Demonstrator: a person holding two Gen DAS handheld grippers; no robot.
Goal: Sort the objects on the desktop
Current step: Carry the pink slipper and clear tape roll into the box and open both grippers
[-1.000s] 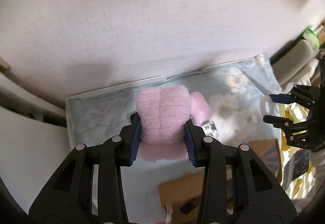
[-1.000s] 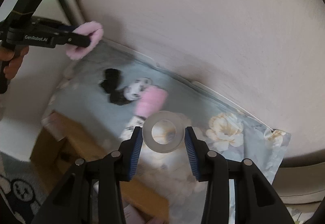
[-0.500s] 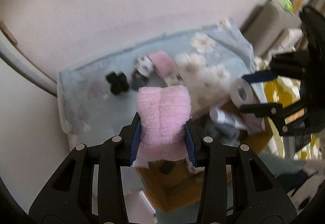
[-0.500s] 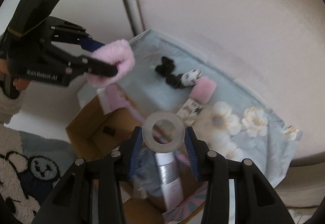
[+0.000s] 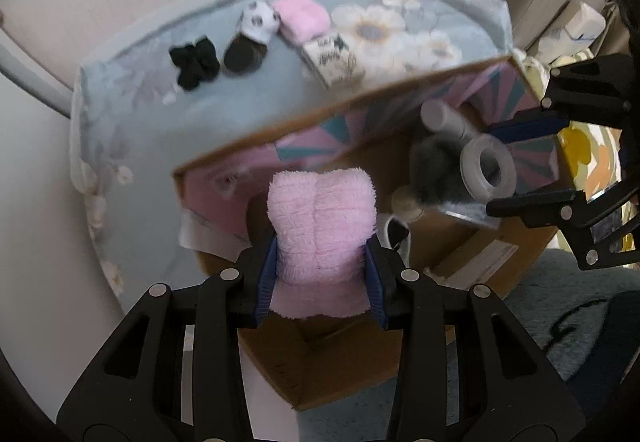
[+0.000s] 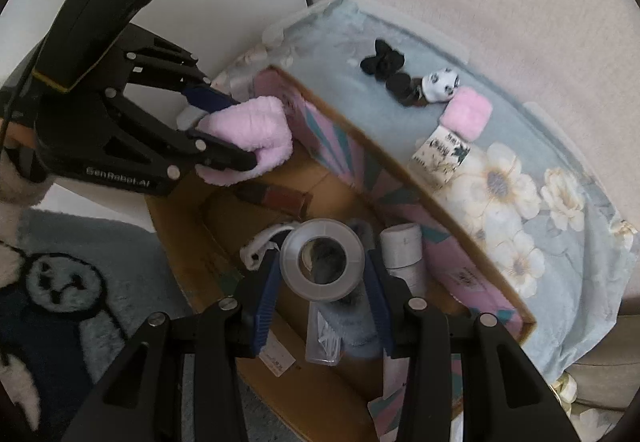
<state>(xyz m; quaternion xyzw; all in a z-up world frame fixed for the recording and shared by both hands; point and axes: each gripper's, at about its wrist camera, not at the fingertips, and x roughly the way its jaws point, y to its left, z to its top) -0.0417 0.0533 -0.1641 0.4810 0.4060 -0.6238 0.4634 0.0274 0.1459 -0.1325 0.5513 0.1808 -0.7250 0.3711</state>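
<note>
**Both tongs moved off the tabletop, now over the box**

Since a second ago both tongs swung away from the wall side of the floral cloth and now hang above the open cardboard box [image 6: 188, 238], each with the same load as before.

- Left tongs [image 5: 320, 262]: pinching the pink fluffy cloth [image 5: 322, 226] between the blue pads, one pad on each side. Cloth sits over the near-left corner of the box, clear of the contents. In the right wrist view the same cloth [image 6: 250, 139] is above the far-left rim.
- Right tongs [image 6: 324, 282]: pinching the clear tape roll [image 6: 322, 260] by its outer rim, hole facing the camera. Roll hangs over the box interior, above a grey furry item [image 5: 434, 171] and just beside a white tube [image 6: 402, 246].
- Box interior also holds a flat clear packet [image 6: 324, 338] and a brown bar [image 6: 276, 195]; inner flaps are pink and teal.
- On the floral cloth [image 6: 568, 270], beyond the box: black bow [image 6: 382, 61], black round piece [image 6: 402, 87], panda-print item [image 6: 440, 83], folded pink towel [image 6: 466, 113], small printed white box [image 6: 442, 155]. All in a loose row, the last four touching or nearly so.
- Rug with a panda figure [image 6: 64, 282] lies on the floor left of the box.
</note>
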